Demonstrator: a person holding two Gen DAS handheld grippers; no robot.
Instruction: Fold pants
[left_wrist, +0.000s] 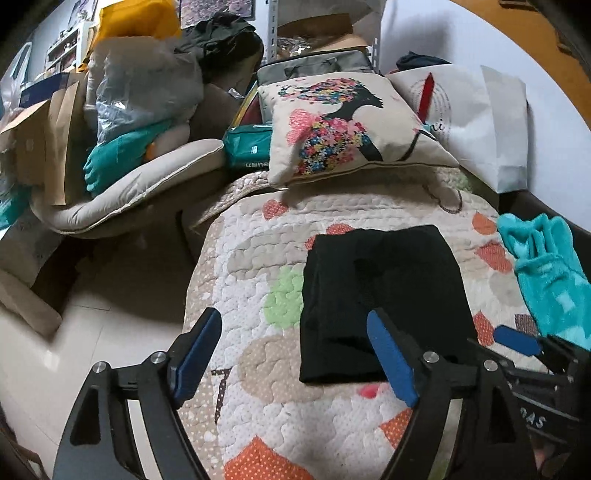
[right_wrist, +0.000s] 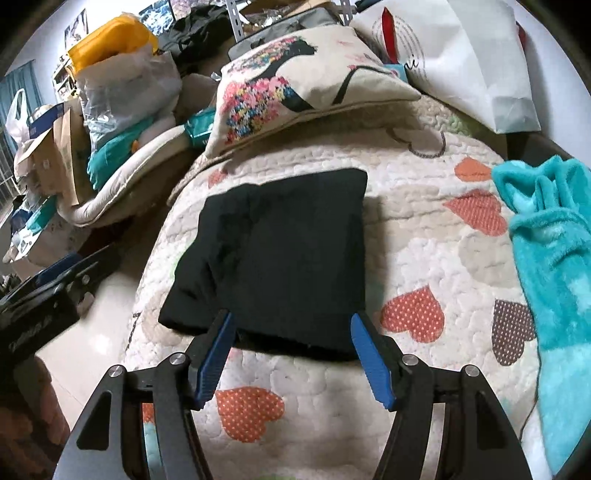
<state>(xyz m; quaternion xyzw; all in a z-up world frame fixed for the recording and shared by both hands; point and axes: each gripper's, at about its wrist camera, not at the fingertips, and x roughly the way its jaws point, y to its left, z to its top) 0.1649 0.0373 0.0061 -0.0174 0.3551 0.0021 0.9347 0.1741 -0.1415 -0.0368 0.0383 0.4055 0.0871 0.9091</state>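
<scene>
The black pants (left_wrist: 384, 299) lie folded into a compact rectangle on the heart-patterned quilt (left_wrist: 258, 258); they also show in the right wrist view (right_wrist: 280, 254). My left gripper (left_wrist: 295, 332) is open and empty, above the quilt just left of the pants' near edge. My right gripper (right_wrist: 291, 332) is open and empty, its blue fingertips (right_wrist: 364, 332) at the near edge of the pants. It also shows at the right of the left wrist view (left_wrist: 517, 339).
A teal fleece garment (right_wrist: 550, 266) lies at the quilt's right edge. A floral cushion (left_wrist: 340, 125) and a white paper bag (left_wrist: 491, 122) stand behind. Bags, boxes and a beige cushion (left_wrist: 122, 192) pile up at left. Bare tiled floor (left_wrist: 110, 302) lies left of the bed.
</scene>
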